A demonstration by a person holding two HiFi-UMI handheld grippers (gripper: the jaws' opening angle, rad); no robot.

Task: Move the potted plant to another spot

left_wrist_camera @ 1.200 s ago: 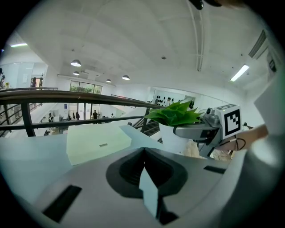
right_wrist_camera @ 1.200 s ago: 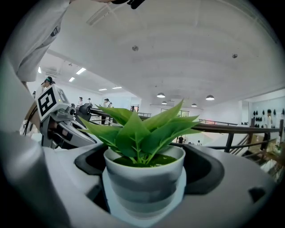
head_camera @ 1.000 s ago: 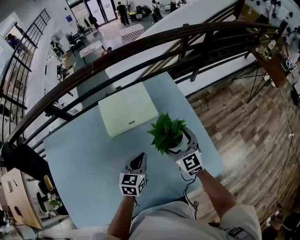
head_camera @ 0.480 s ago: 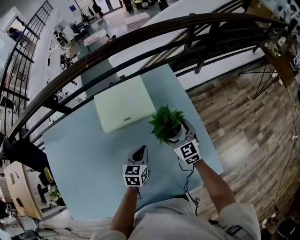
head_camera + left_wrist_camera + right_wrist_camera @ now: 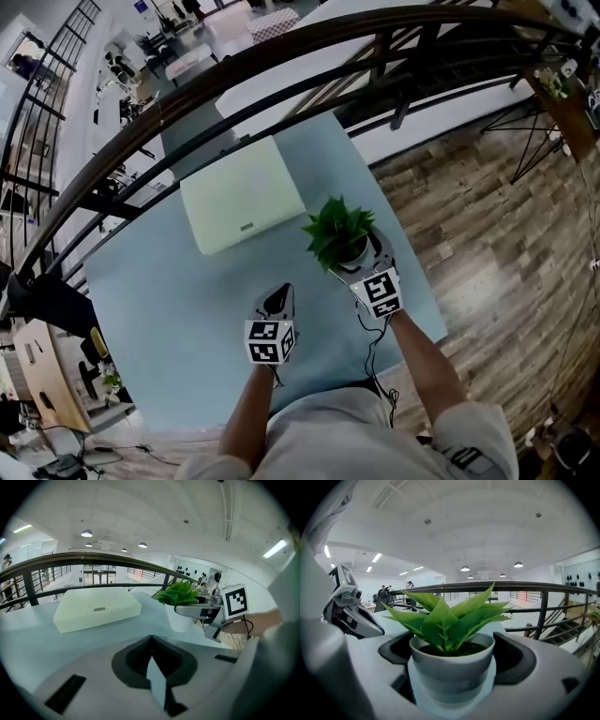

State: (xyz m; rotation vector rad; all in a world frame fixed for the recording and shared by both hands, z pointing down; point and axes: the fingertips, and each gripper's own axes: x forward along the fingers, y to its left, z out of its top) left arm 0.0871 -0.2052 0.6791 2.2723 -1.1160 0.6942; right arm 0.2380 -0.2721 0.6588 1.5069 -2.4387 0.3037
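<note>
Though hard to tell if lifted yet, looks like the grab step is done on the plant [image 5: 336,228]: pinched by its white pot [image 5: 452,670] in the right gripper [image 5: 353,253], with jaws snug on both sides. Sits near the right edge of the table [image 5: 159,300], just off the near corner of a pale green box [image 5: 242,194]. From the left gripper view, seems to have the pot's base at or barely above the surface, can't call it.

Next up, guessing: lift straight, keep upright so no soil spills, carry over to a free patch, set down flat before letting go. Plenty of bare tabletop off to the left. Worth steering clear of the box and not drifting further right, being so close to that edge.

As for the left gripper [image 5: 278,302]: pressed together, holding nothing, hovering low over the table just left of the plant. Might need shifting aside if heading that way.

Light blue table, plain and smooth. Pushed up against a dark curved railing [image 5: 187,101], with wood floor [image 5: 487,216] to the right and an open hall beyond with desks and a few people far off. White ceiling with round lights in both gripper views.
</note>
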